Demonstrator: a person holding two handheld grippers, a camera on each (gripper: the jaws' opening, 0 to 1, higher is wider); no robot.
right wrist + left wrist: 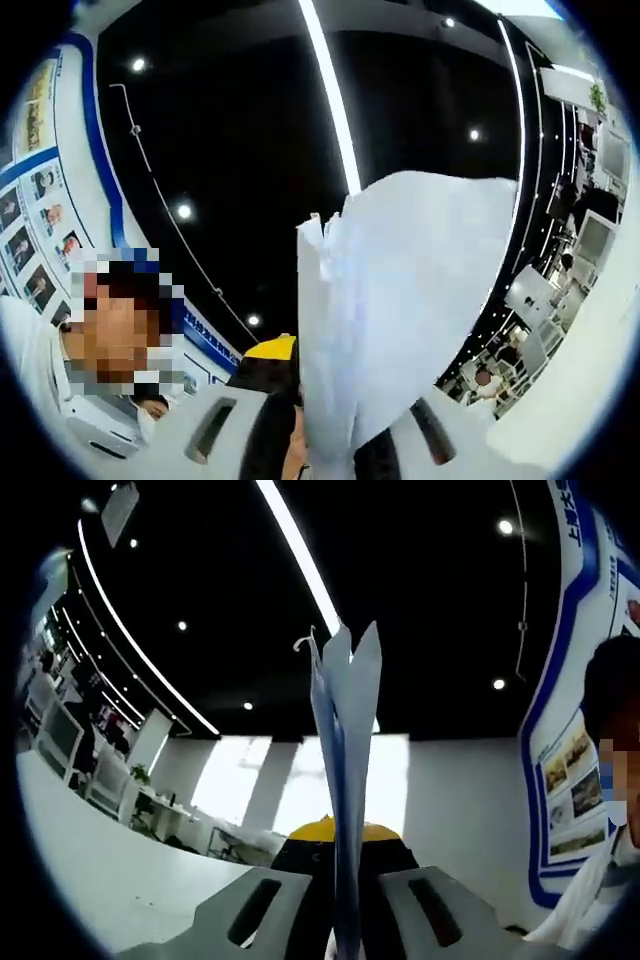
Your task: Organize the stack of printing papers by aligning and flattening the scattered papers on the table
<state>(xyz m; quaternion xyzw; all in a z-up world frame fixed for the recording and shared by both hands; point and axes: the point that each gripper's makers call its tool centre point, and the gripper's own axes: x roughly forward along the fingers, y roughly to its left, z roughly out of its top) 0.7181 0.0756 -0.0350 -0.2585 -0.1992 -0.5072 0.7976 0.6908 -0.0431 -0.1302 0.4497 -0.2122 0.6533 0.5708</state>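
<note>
Both grippers point up toward a dark office ceiling, each clamped on the same stack of printing papers. In the left gripper view, the left gripper pinches the sheets edge-on. In the right gripper view, the right gripper holds them — the broad white face leaning right. Likely lifted off the table to square the edges — the top corners look uneven.
</note>
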